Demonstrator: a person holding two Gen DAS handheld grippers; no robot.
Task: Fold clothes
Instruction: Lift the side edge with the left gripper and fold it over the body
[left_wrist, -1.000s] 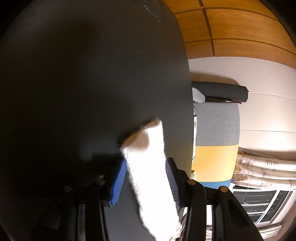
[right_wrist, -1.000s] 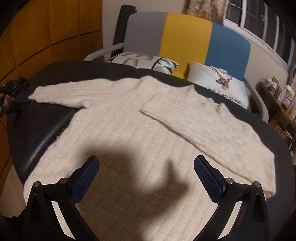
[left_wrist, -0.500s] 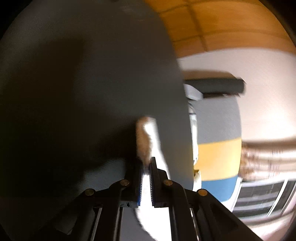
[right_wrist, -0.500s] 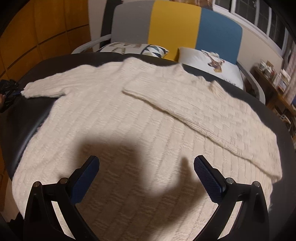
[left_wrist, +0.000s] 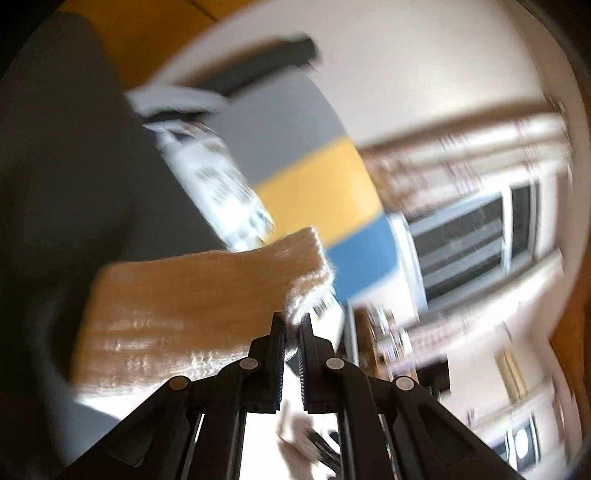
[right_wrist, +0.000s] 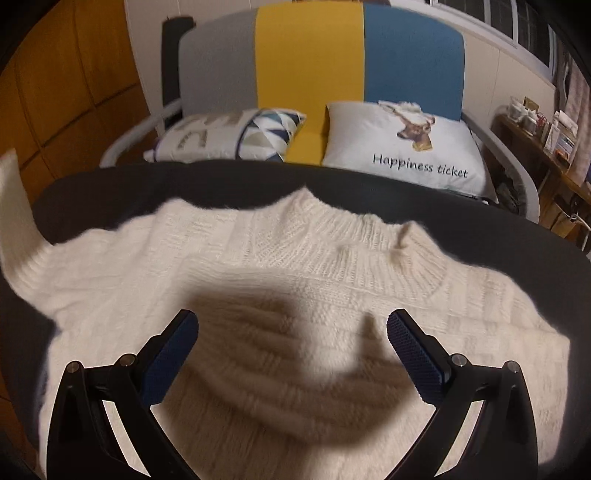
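Observation:
A cream knitted sweater (right_wrist: 280, 280) lies spread on the dark round table (right_wrist: 221, 181), collar toward the far edge. My right gripper (right_wrist: 291, 332) hangs open above its chest, nothing between the blue pads. In the left wrist view my left gripper (left_wrist: 291, 325) is shut on the sweater's sleeve cuff (left_wrist: 306, 291). The sleeve (left_wrist: 192, 295) is lifted off the table and drapes to the left in a blurred picture. In the right wrist view that raised sleeve (right_wrist: 14, 199) rises at the left edge.
A sofa (right_wrist: 310, 59) with grey, yellow and blue panels stands behind the table, with two printed cushions (right_wrist: 402, 147) on it. Wooden wall panels (right_wrist: 74, 85) are at the left. A shelf with small items (right_wrist: 539, 125) is at the right.
My left gripper closed on the sleeve cuff, then lifted and rolled, carrying the sleeve up off the table. My right gripper moved forward over the sweater toward the collar, staying open.

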